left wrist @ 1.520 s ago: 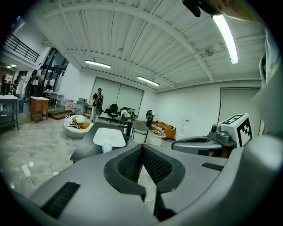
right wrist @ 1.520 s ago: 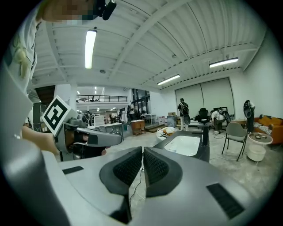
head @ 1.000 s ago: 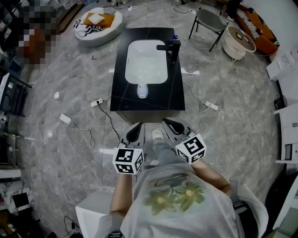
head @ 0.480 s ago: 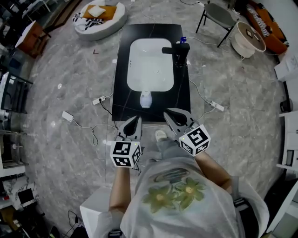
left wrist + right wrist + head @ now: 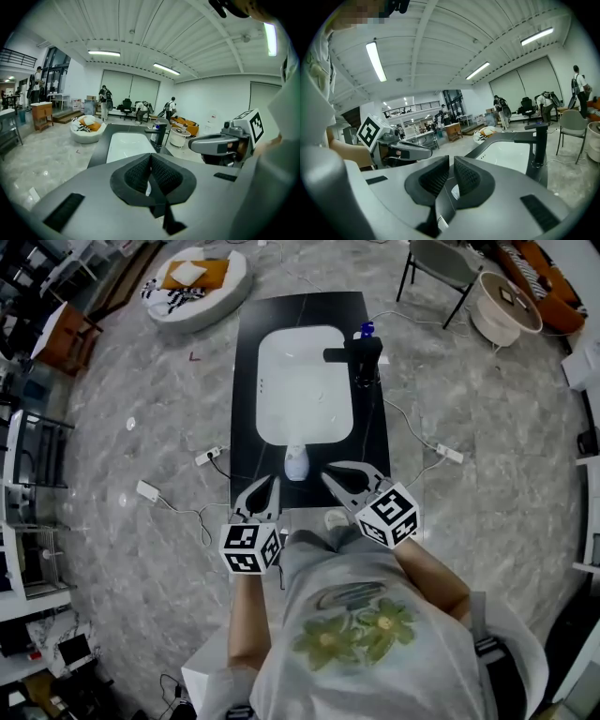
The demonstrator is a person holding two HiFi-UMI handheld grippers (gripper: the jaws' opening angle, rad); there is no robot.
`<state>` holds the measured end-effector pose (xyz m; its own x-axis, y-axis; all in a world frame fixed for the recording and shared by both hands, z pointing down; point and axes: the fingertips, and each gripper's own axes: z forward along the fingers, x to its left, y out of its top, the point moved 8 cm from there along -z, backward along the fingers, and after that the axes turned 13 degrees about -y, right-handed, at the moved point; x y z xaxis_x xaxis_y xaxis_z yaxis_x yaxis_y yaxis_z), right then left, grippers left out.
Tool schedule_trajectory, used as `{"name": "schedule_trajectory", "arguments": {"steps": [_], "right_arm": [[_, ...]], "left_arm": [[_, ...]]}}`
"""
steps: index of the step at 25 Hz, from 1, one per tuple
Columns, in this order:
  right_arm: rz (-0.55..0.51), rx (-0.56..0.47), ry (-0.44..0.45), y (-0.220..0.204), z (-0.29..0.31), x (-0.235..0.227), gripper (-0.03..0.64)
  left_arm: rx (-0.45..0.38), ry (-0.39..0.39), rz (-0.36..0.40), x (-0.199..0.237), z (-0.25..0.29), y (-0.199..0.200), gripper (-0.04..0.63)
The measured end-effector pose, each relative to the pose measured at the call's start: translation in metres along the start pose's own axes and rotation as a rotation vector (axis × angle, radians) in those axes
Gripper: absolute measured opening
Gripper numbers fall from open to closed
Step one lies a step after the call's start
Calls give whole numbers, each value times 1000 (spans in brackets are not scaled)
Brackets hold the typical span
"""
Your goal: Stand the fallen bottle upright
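A small white bottle (image 5: pixel 296 463) lies on its side at the near edge of the black counter (image 5: pixel 246 390), just in front of the white sink basin (image 5: pixel 304 381). A black faucet (image 5: pixel 361 357) stands at the basin's right. My left gripper (image 5: pixel 272 483) is held shut and empty over the counter's near edge, just left of the bottle and short of it. My right gripper (image 5: pixel 330 473) is also shut and empty, just right of the bottle. The left gripper view looks over shut jaws to the basin (image 5: pixel 126 145) and faucet (image 5: pixel 159 133). The right gripper view shows the faucet (image 5: pixel 540 140).
Power strips (image 5: pixel 211 456) (image 5: pixel 148 490) (image 5: pixel 448 454) and cables lie on the marble floor on both sides of the counter. A round cushioned bed (image 5: pixel 197 282), a chair (image 5: pixel 445 263) and a round basket (image 5: pixel 506 306) stand beyond. People stand far back in the hall.
The person has stepped toward the counter. Both shut grippers have come forward with them, from over the floor to the counter's near edge on either side of the bottle.
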<state>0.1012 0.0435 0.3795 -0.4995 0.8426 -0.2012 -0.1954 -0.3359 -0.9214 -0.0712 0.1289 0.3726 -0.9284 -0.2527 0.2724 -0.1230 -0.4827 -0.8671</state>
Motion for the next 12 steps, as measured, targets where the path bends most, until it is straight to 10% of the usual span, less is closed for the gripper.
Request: {"name": "schedule_trajectory", "arguments": {"steps": [12], "right_arm": [[115,126,37,-15,78,-44,60]], "left_arm": [[-6,-97,-145,88,55,7,18]]}}
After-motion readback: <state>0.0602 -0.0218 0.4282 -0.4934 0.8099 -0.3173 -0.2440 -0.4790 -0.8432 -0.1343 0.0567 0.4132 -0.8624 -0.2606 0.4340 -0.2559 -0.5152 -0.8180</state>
